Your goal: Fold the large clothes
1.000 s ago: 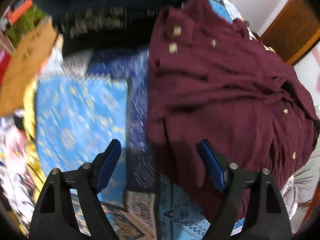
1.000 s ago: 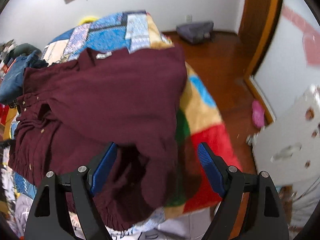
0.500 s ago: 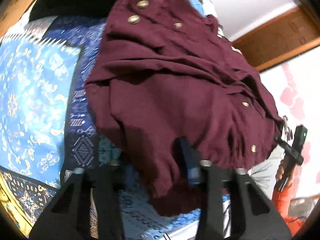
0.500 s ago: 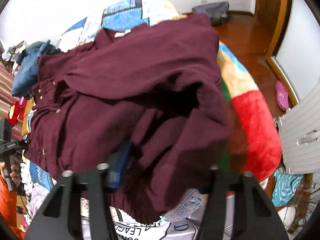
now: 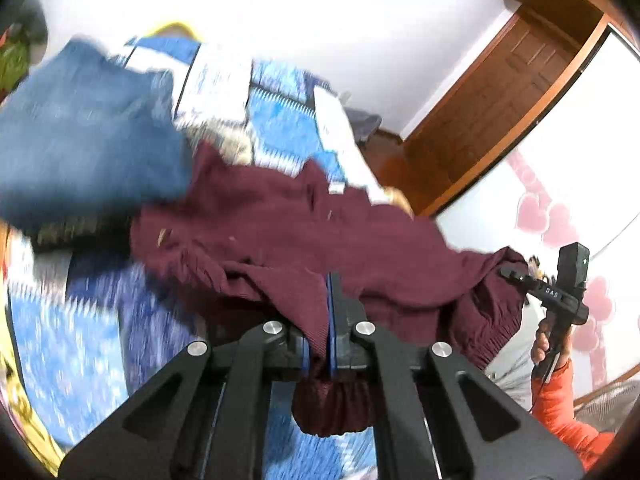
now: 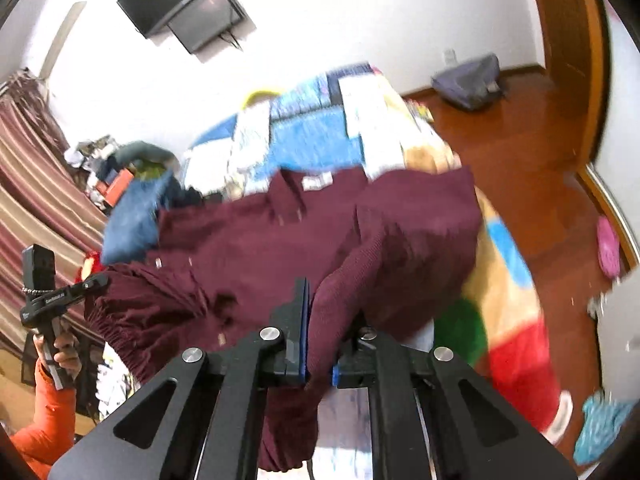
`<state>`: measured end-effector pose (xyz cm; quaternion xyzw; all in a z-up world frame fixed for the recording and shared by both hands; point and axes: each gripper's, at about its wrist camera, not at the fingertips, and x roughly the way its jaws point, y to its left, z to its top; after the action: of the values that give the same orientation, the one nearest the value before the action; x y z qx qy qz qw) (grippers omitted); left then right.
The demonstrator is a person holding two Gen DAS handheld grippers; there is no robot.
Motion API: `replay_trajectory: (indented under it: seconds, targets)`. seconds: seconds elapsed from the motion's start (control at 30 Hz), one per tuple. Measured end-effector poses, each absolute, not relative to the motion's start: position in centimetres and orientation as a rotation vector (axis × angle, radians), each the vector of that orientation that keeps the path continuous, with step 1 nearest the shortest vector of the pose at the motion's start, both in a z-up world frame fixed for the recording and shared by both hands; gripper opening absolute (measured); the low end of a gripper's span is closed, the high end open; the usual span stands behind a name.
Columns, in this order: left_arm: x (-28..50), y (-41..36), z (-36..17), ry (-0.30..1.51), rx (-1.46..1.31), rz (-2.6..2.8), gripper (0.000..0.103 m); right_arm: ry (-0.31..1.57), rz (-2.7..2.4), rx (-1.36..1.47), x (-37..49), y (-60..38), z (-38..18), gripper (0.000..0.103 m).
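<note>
A maroon button-up garment (image 5: 280, 240) lies spread over the patchwork bed cover (image 5: 288, 128), its near hem lifted off the bed. My left gripper (image 5: 330, 280) has its jaws closing tight on a fold of that hem, with the gathered edge bunched below the pads. In the right wrist view the same garment (image 6: 280, 248) hangs from my right gripper (image 6: 320, 320), whose jaws are closing on a thick fold of cloth that hides the right pad. Each view shows the other gripper at the hem's far corner, held by a hand in an orange sleeve (image 5: 560, 412).
A blue denim piece (image 5: 80, 140) lies at the garment's left on the bed. Beyond the bed are a wooden door (image 5: 500, 100), a wood floor with a grey bag (image 6: 468, 80) and a pink slipper (image 6: 608, 248), and a wall screen (image 6: 188, 12).
Both grippers went from wide open to clamped on the maroon hem. Both have risen and tipped up, lifting the near edge off the bed.
</note>
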<state>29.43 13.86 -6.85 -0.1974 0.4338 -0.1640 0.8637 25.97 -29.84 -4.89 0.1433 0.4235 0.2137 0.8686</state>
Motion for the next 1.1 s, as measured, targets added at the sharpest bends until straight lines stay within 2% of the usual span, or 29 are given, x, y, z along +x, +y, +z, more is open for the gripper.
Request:
replay_trajectory:
  seconds: [0.2,0.47,0.6,0.67,0.73,0.77,0.8,0.83,0.87,0.9,0.93,0.97,1.1]
  targets:
    - [37.8,13.7,-6.1,0.848,-0.357,-0.168,0.005,0.845,0.314,0.322,33.5,-31.1,-5.1,0.007]
    - [45.2,14.3,-13.6,0.916,-0.214,0.097,0.007,0.977,0.146,0.319,40.3,-32.3,-14.2,0.007]
    - [45.7,12.9,-15.4,0.956,-0.072,0.121,0.008,1.015,0.137,0.194,40.4,-30.8,-14.5,0.012]
    - [45.6,11.9,-15.0,0.966,-0.013,0.1,0.015,1.049,0.144,0.156,40.7,-30.6,-13.7,0.018]
    - [45.4,11.2,-14.3,0.976,0.003,0.052,0.035,1.061,0.168,0.141,40.4,-30.5,-12.3,0.023]
    - [45.2,10.8,-13.7,0.975,0.003,0.025,0.04,1.051,0.182,0.14,40.1,-30.3,-11.6,0.026]
    - [44.8,10.5,-13.0,0.972,-0.002,0.0,0.052,1.035,0.2,0.142,39.5,-30.0,-10.4,0.03]
    - [44.4,10.1,-12.1,0.957,0.0,-0.009,0.068,1.019,0.21,0.147,39.7,-29.7,-9.8,0.043]
    - [43.9,9.9,-11.5,0.938,0.002,-0.014,0.074,0.992,0.217,0.149,39.1,-29.6,-9.0,0.06]
    - [43.2,9.6,-10.7,0.906,0.003,-0.019,0.083,0.942,0.222,0.148,38.2,-29.5,-7.8,0.066]
    - [42.4,9.4,-9.9,0.876,0.003,-0.021,0.088,0.9,0.226,0.146,37.6,-29.2,-7.0,0.075]
    - [41.6,9.4,-9.2,0.849,0.0,-0.018,0.089,0.871,0.231,0.143,36.9,-29.0,-6.3,0.079]
    - [38.7,9.9,-7.7,0.804,-0.025,-0.007,0.091,0.847,0.283,0.138,35.1,-27.7,-4.6,0.081]
